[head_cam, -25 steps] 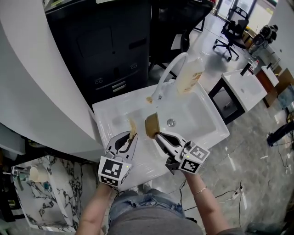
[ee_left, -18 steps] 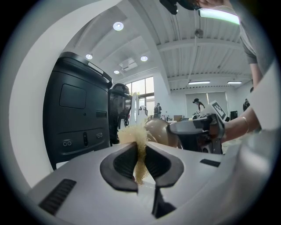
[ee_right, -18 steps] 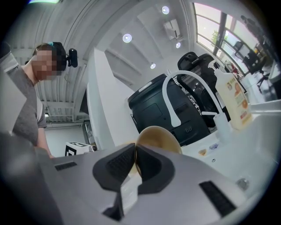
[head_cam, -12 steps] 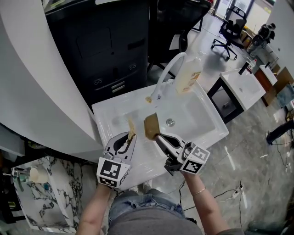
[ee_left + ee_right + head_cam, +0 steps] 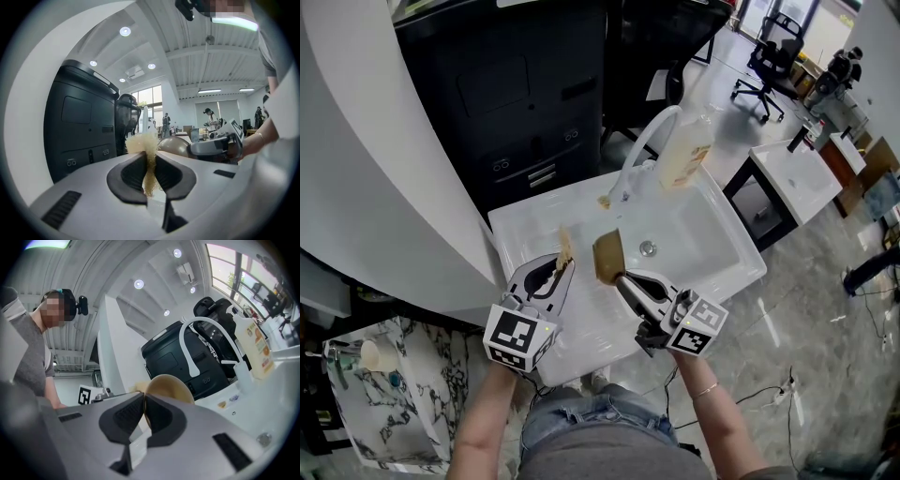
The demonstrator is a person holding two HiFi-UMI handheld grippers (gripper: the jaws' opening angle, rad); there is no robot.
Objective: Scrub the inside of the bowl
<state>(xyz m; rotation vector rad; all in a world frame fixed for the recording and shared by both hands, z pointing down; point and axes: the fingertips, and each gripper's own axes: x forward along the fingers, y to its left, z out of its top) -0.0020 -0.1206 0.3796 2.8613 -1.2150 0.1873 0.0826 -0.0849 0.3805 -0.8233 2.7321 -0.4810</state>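
Observation:
A tan bowl (image 5: 607,257) hangs on its side over the white sink (image 5: 712,234), its rim pinched by my right gripper (image 5: 622,276); in the right gripper view the bowl (image 5: 169,386) rises just beyond the shut jaws (image 5: 144,412). My left gripper (image 5: 563,262) is shut on a pale fibrous scrubber (image 5: 564,246), held a little left of the bowl and apart from it. In the left gripper view the scrubber (image 5: 143,145) sticks up between the jaws (image 5: 150,173), with the bowl (image 5: 174,145) and the other gripper behind it.
A white curved faucet (image 5: 642,150) and a soap bottle (image 5: 686,150) stand at the sink's back edge. The drain (image 5: 648,248) lies in the basin. A black cabinet (image 5: 525,103) stands behind, a marble-patterned surface (image 5: 384,412) at lower left.
My left gripper has lifted and shifted slightly left and up with the scrubber. The right gripper and bowl have barely moved.

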